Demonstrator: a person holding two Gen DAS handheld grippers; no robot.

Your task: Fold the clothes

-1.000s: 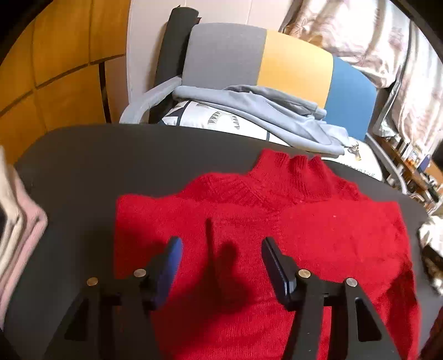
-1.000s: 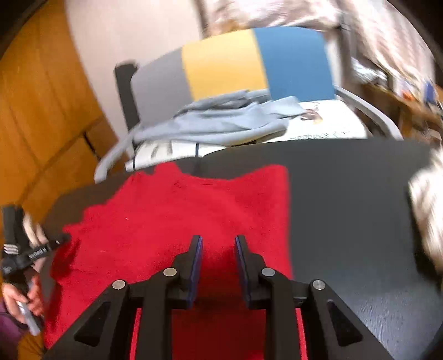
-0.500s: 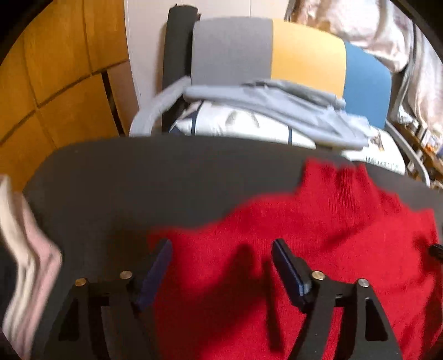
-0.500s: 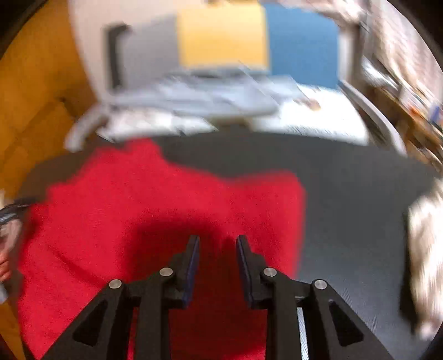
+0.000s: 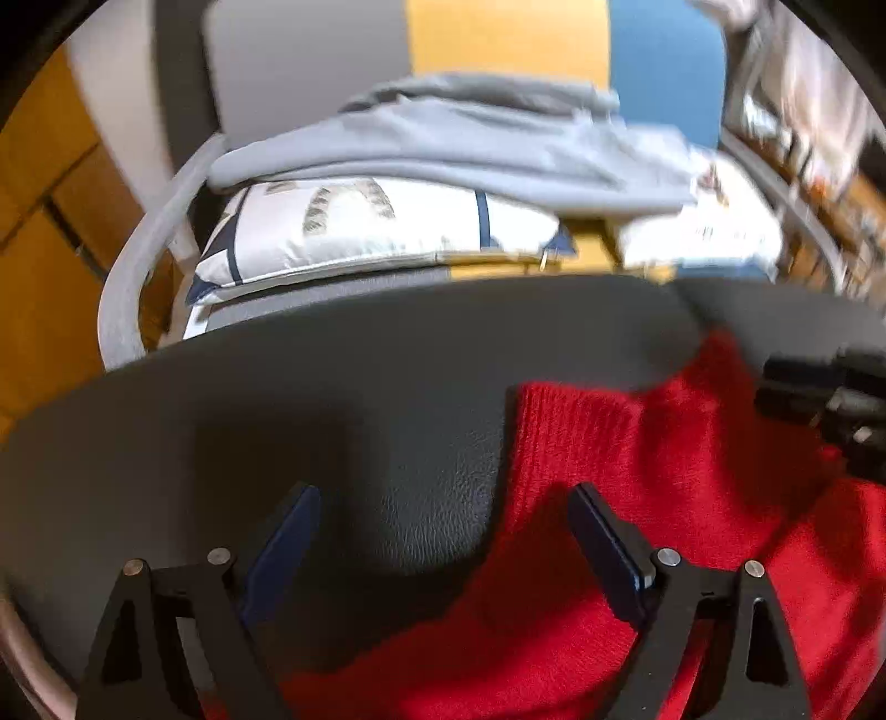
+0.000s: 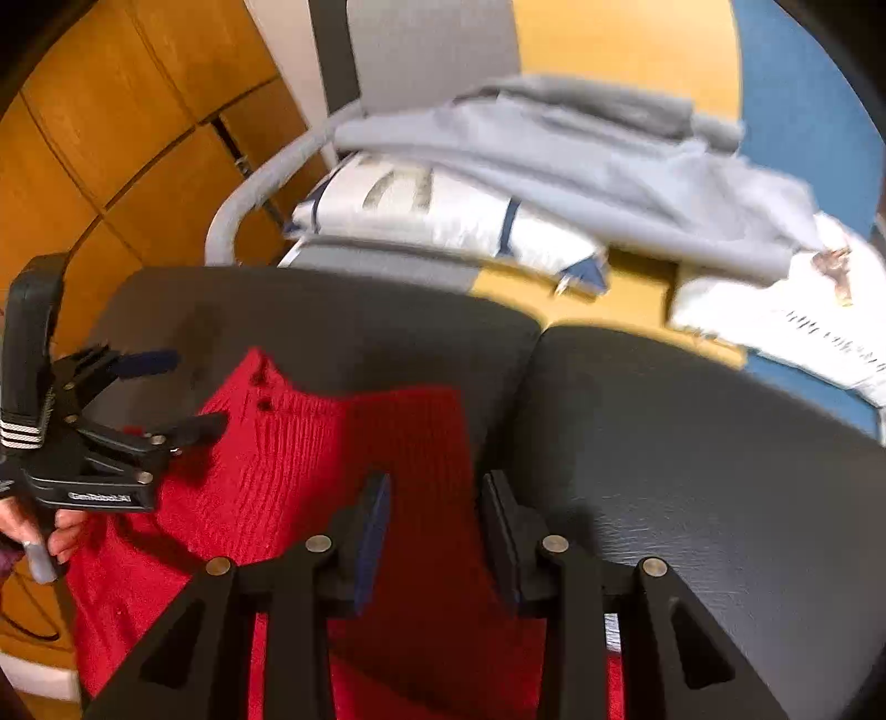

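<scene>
We had the left gripper point(image 5: 443, 531) jaws just opened wide and empty, right gripper point(image 6: 434, 515) jaws widening, partly apart, over the red sweater point(image 6: 343, 443) at frame bottom on the tabletop point(image 6: 692, 443).

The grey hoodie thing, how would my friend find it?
Look behind the dark table to the chair with a grey, yellow and blue back. On its seat lie white printed cushions; the grey garment is draped across them. It is the only plain pale grey cloth.

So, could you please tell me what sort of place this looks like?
Probably a lived-in home or office room: a tricolour chair piled with a grey garment, wooden panelling, and a red sweater on a dark table.
</scene>
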